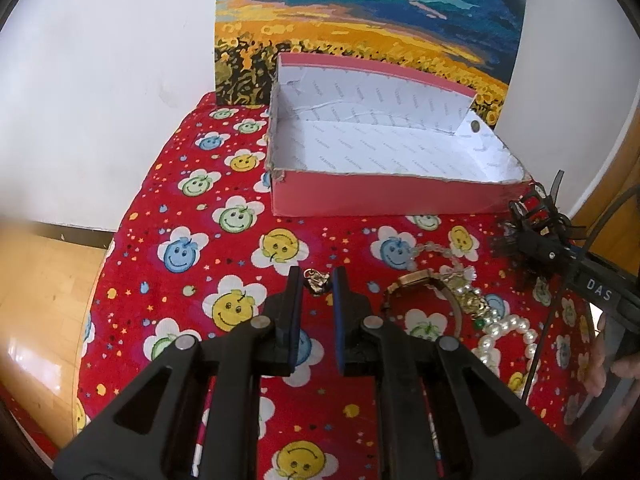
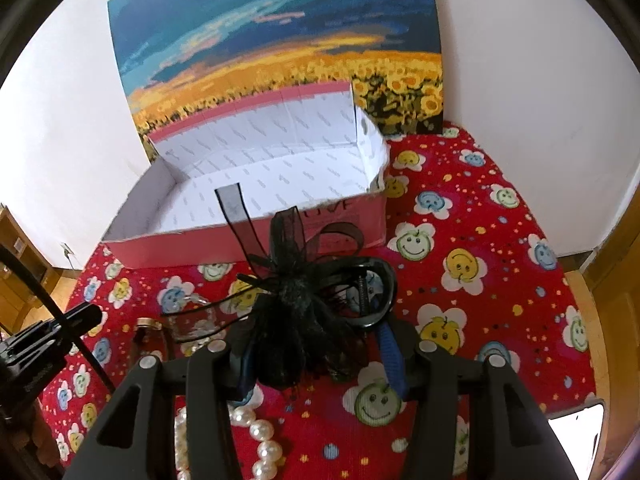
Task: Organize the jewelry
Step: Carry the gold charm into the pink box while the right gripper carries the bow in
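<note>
- Jaws of the right gripper are closed on a black hair clip trimmed with ribbon and netting, carried above the tabletop and just short of the pink box.
- Left gripper sits low over the cloth, its jaws at a narrow gap with a small gold trinket between the tips; whether the pads actually touch it cannot be told.
- Pink box, open-topped and lined with white printed paper, stands at the back of the tabletop against a sunflower painting; nothing can be seen inside it.
- Remaining jewelry lies on the smiley-patterned red cloth between the two grippers: a gold watch, a pearl strand, a clear bead bracelet and a gold ornament with a green stone, all loosely overlapping.
- Step in hand, as judged: deliver the hair clip into the box.
- To do it well, the right gripper would clear the near wall with the trailing ribbon lifted over the rim, then release well inside, so the loose netting does not catch on the cardboard edge.
- For the left, a firm, centred pinch on the trinket is advisable before any lift, since it is small and could slip sideways.
- Pearls and watch are best taken one at a time, to avoid dragging tangled neighbours.
</note>
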A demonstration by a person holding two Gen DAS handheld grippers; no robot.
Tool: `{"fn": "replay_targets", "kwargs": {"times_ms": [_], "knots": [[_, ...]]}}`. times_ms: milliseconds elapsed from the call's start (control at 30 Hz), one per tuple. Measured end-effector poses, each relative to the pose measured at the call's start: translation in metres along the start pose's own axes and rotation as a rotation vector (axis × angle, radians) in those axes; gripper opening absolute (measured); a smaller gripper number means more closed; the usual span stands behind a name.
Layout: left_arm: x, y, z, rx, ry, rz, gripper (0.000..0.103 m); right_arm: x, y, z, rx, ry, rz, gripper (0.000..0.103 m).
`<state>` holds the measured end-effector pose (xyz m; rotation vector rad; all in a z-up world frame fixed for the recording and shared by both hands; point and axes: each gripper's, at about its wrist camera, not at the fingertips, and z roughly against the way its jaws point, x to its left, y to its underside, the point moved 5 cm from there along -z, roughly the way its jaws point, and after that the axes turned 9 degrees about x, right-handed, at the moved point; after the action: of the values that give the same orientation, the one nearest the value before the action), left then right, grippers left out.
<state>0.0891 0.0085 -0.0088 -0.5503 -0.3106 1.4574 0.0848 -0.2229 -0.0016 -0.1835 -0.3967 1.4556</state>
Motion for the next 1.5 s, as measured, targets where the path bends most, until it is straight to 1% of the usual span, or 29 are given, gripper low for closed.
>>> {"fn": "replay_targets", "kwargs": {"times_ms": [267,567,767,967,1167,1300,1500], "knots": [[-0.011,-0.016,0.017,-0.039,0.01,-0.027,0.006,0.009,-0.011,0.032,-0.06,-0.026,0.018,0.053],[-0.017,-0.056,0.018,-0.088,0.003,-0.053,0.006,0.02,-0.043,0.04,-0.099,-0.034,0.029,0.053],[-0.021,-0.082,0.004,-0.094,0.013,-0.05,0.006,0.023,-0.064,0.027,-0.1,-0.029,0.02,0.053],[-0.029,-0.102,-0.022,-0.08,0.018,-0.05,0.006,0.02,-0.081,0.006,-0.097,-0.004,0.006,0.053],[-0.031,-0.107,-0.051,-0.042,0.026,-0.041,0.006,0.012,-0.085,-0.021,-0.069,0.014,-0.012,0.053],[-0.03,-0.108,-0.067,-0.022,0.02,-0.039,0.006,0.008,-0.088,-0.031,-0.067,0.037,-0.011,0.053],[-0.029,-0.106,-0.085,0.012,0.02,-0.031,0.006,0.003,-0.089,-0.044,-0.056,0.05,-0.015,0.053]]}}
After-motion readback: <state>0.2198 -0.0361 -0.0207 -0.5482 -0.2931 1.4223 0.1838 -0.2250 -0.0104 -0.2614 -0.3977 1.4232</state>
